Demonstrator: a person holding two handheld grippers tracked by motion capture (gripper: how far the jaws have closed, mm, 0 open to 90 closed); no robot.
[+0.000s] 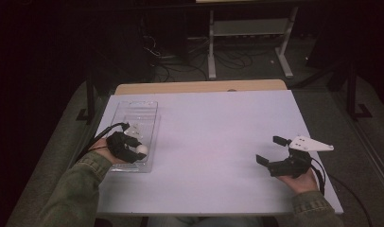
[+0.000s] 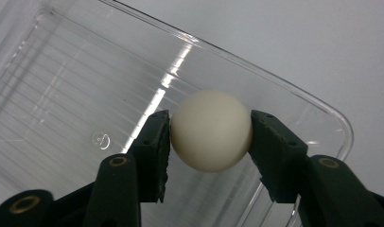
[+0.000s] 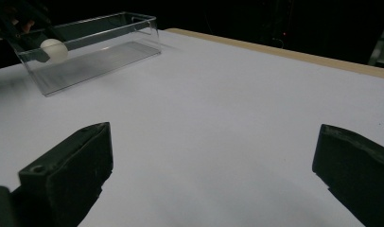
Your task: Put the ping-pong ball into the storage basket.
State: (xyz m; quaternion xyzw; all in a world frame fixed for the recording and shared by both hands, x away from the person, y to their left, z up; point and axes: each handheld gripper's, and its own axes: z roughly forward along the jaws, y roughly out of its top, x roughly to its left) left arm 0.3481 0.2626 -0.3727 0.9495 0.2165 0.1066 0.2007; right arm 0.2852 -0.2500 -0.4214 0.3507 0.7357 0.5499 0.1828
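While the person leans in from the near edge with both olive-green sleeves on show, the left tool sits over the near end of a long clear plastic rectangular bin at the left side of the white-topped bench. From the left gripper view, its two black jaws are clamped on a small cream-white round ball, one pad pressed to each side of it, with the ribbed transparent floor of the bin behind and the bin's rounded rim running past just beyond the ball. In the high view the ball shows as a pale spot at the tip of that tool, inside the bin's outline near its right wall; whether it touches the bin floor I cannot tell. Over on the right side of the bench, well apart from the bin, the right tool is held in the person's right hand with its jaws spread wide, nothing between them but bare white surface. Looking along it, the right gripper view catches the bin far off at upper left, with the ball at its near end.
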